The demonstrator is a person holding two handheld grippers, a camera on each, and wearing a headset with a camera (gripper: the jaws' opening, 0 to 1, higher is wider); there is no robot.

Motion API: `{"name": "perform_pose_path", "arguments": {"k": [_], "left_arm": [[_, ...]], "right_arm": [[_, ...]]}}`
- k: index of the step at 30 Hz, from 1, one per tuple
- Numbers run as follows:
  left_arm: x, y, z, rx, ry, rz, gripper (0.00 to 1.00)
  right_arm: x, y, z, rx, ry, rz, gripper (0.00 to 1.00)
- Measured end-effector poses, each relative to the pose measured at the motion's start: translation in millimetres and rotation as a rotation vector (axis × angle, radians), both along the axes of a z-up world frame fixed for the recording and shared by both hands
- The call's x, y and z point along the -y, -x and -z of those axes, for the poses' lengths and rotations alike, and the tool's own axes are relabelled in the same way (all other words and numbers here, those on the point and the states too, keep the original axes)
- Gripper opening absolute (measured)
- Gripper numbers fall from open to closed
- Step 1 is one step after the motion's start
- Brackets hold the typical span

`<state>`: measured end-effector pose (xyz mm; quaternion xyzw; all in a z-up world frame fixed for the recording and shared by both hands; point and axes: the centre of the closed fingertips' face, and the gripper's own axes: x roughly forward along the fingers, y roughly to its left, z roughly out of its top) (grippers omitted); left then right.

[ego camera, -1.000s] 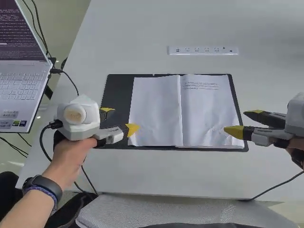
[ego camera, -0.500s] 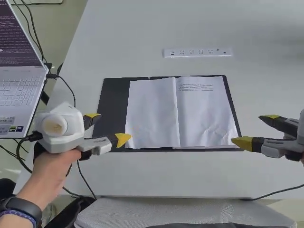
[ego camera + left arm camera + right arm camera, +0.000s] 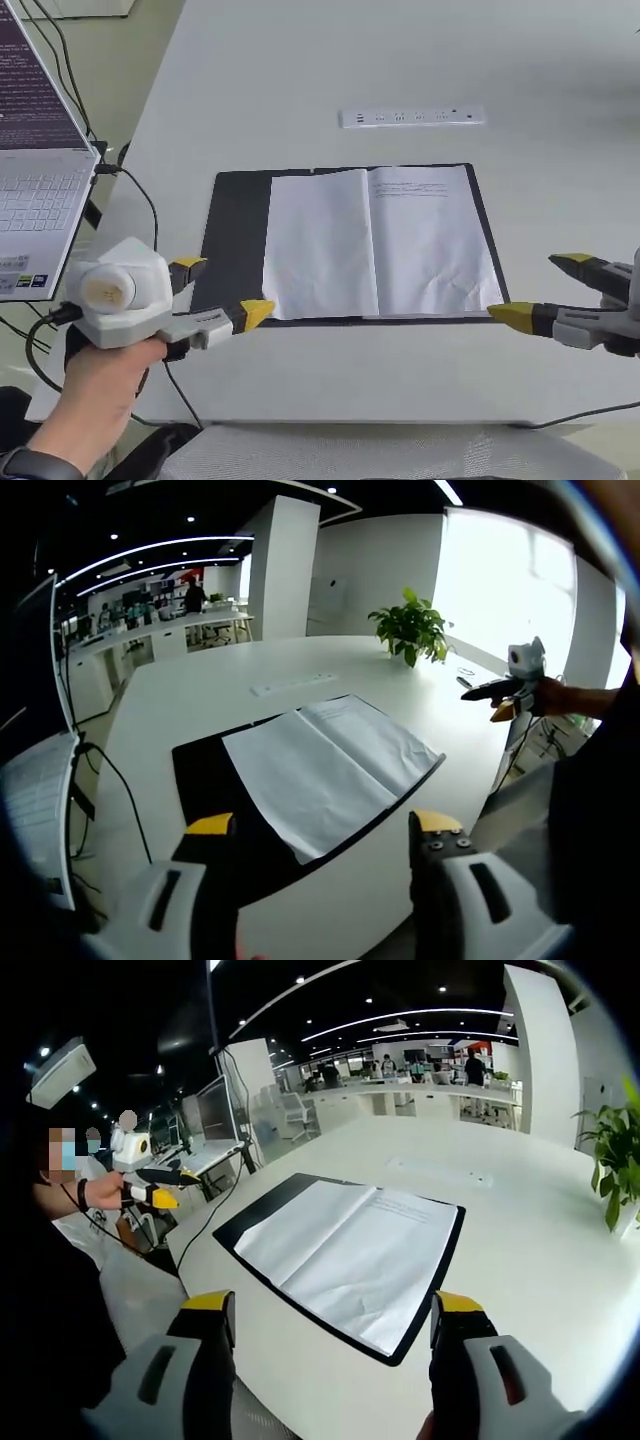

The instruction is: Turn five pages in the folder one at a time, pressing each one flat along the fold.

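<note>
Moved since 1 s ago: both tongs have been drawn back off the sheets towards the near table edge, and the folder has been left where it lay.
Left gripper [image 3: 222,288]: held just off the folder's near-left corner. The jaws are spread wide and nothing is gripped.
Folder [image 3: 235,240]: laid open flat in the middle of the table [image 3: 300,80], with its near edge close to the table's near edge.
Left page [image 3: 315,245]: blank, lying flat on the dark cover, with a strip of cover left bare beside it.
Fold [image 3: 372,245]: seen as a straight line running away from the person between the 2 pages.
Right page [image 3: 430,240]: a few lines of print are carried at its far end.
Right gripper [image 3: 541,288]: held beside the folder's near-right corner, apart from it. The jaws are gaping, with nothing between them.
Step in hand: the count of turned pages cannot be read. A fresh turn is judged to be next. Only 1 sheet should be nipped at the right page's near corner, carried over the fold, then pressed along that line while the left stack is steadied.
Materials: the paper is thin, white and faintly rippled, so it is judged easily creased. The cover is matt, dark and stiff-edged. The tabletop is smooth and pale.
</note>
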<state>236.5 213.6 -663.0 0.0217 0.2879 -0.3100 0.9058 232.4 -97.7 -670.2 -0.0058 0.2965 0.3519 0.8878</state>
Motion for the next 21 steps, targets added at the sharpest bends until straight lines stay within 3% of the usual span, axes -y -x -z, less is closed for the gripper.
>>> {"name": "perform_pose_path", "arguments": {"k": [11, 21], "left_arm": [[10.2, -8.5, -1.6, 0.003, 0.005, 0.023, 0.69], [45.2, -22.2, -6.6, 0.01, 0.034, 0.088, 0.69]], "right_arm": [[-0.7, 1.9, -0.8, -0.002, -0.003, 0.006, 0.78], [4.8, 7.2, -0.4, -0.008, -0.003, 0.031, 0.77]]}}
